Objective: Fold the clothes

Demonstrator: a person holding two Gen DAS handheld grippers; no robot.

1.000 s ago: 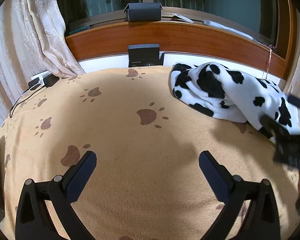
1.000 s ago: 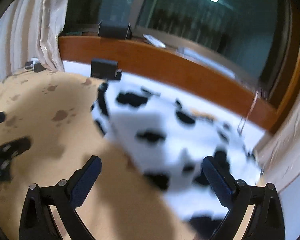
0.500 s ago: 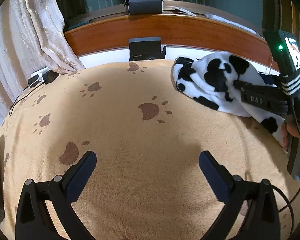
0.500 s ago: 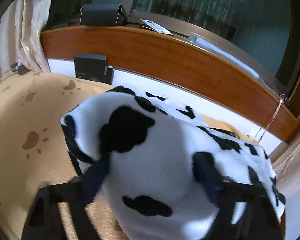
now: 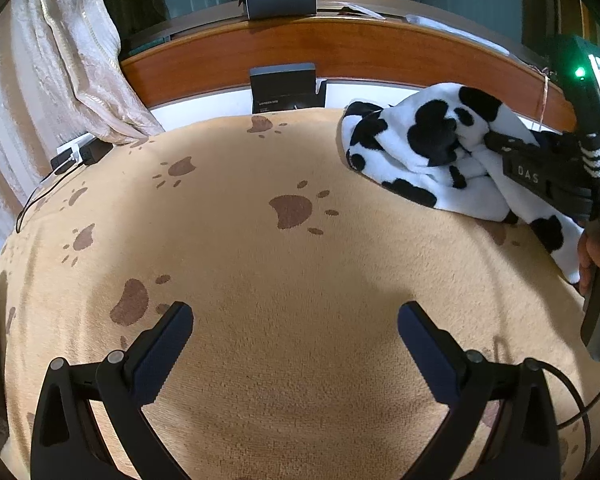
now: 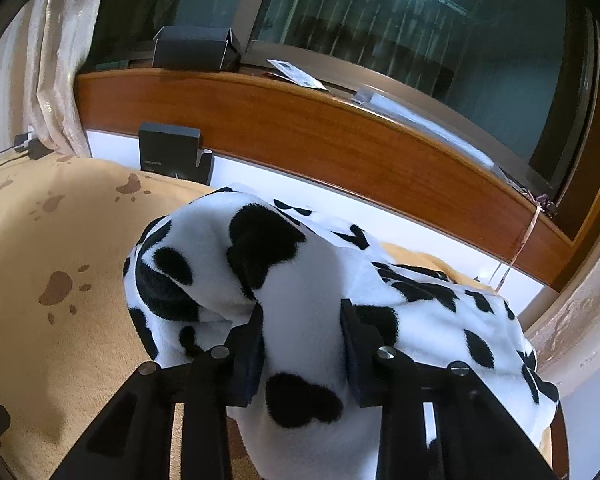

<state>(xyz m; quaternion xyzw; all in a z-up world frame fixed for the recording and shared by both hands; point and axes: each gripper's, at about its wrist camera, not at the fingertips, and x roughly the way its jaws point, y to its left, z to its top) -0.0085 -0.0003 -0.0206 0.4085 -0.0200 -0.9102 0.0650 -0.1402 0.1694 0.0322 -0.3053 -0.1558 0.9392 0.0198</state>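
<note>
Right wrist view: my right tool (image 6: 302,332) pinches a raised fold of the cow-print fleece garment (image 6: 300,280), jaws narrowed onto the fabric. That garment lies bunched at the far right of the paw-print bed blanket (image 5: 260,280), near the wooden headboard (image 5: 340,52). My left tool (image 5: 294,338) hangs wide and empty above bare blanket, well apart from the fleece.

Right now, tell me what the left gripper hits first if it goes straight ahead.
Probably the paw-print blanket: the open left gripper points across it with nothing between its jaws. Depth is unclear.
</note>
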